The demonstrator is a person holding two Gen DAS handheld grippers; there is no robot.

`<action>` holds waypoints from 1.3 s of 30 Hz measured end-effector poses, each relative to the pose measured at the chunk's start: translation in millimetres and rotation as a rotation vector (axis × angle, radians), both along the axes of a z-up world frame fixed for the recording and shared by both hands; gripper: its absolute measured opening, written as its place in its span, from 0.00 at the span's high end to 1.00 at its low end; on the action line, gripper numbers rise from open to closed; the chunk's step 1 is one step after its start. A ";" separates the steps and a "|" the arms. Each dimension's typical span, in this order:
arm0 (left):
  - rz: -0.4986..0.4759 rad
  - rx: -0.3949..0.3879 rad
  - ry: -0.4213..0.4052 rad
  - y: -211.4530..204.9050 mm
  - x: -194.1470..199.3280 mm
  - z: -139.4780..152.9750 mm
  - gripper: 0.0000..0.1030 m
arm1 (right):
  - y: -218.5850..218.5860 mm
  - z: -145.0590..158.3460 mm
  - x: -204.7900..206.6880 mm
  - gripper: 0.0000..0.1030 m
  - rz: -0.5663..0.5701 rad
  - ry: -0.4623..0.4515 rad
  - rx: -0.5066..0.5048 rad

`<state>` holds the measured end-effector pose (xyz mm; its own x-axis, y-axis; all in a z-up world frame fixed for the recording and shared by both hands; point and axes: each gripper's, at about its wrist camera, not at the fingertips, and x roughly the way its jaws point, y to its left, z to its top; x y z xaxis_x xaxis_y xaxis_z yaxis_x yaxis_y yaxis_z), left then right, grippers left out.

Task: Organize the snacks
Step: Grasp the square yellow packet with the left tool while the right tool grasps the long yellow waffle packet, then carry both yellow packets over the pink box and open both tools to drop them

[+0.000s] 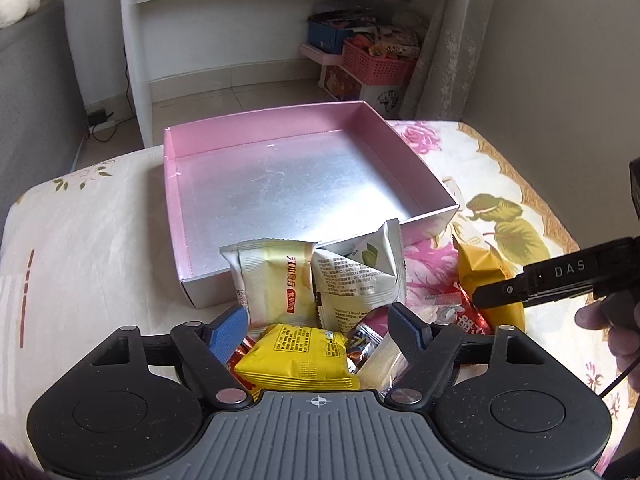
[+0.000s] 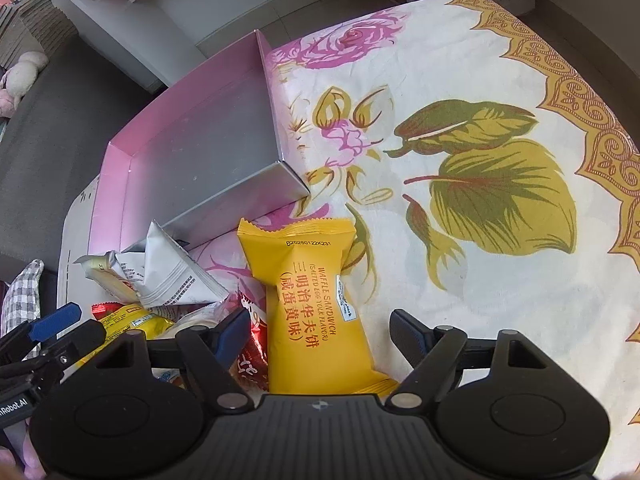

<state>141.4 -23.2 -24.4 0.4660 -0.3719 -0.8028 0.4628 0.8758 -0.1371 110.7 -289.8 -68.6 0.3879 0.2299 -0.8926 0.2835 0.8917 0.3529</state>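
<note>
Pile of wrapped snacks on a flowered bedsheet (image 2: pixel 460 80), just beside the near wall of a shallow pink box (image 1: pixel 256 120) with a silvery floor; nothing inside the box yet. By that, sorting not yet started.

Left gripper (image 1: pixel 320 322) low over the pile, jaws apart, holding nothing, a small yellow snack packet (image 1: pixel 298 356) lying between them. Beyond it a pale yellow packet (image 1: pixel 276 276) and a white packet (image 1: pixel 356 276), both leaning against the box wall, the white one's top edge poking above the rim.

Right gripper (image 2: pixel 318 334) over the orange-yellow waffle sandwich pack (image 2: pixel 308 300), jaws apart on either side of its lower half, not visibly touching. Pack lying flat, long axis pointing away from the camera, crimped seal at the far end. A red foil wrapper (image 2: pixel 254 352) touching its left side.

Likely handling: all light, puffed pillow packs with glossy film, so slippery and soft under pressure. Waffle inside probably brittle, easily crushed. Best hold across the narrow width near mid-body with a gentle squeeze, or on the flat crimped seal, where the film is stiff and nothing breaks. Risk of the neighbouring red wrapper being dragged along if the left jaw closes over it.
</note>
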 end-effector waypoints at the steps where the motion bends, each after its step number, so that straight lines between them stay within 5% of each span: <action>1: -0.006 0.015 0.008 -2.9 0.5 -2.3 0.35 | -0.2 -1.7 0.4 0.34 -0.002 0.003 0.000; 17: -0.011 0.143 0.141 4.2 3.3 -36.9 0.44 | -2.9 -7.4 -1.4 0.41 0.002 0.007 -0.010; 20: -0.006 0.134 0.142 5.9 3.2 -37.7 0.44 | -1.2 -7.3 -1.8 0.42 0.008 0.001 -0.020; 24: 0.033 0.111 0.165 8.5 4.8 -39.3 0.51 | 1.5 -6.5 -2.9 0.55 0.028 -0.006 -0.043; 39: 0.103 -0.026 0.157 34.1 0.5 -9.7 0.53 | 0.7 16.4 -10.1 0.60 0.015 -0.072 -0.022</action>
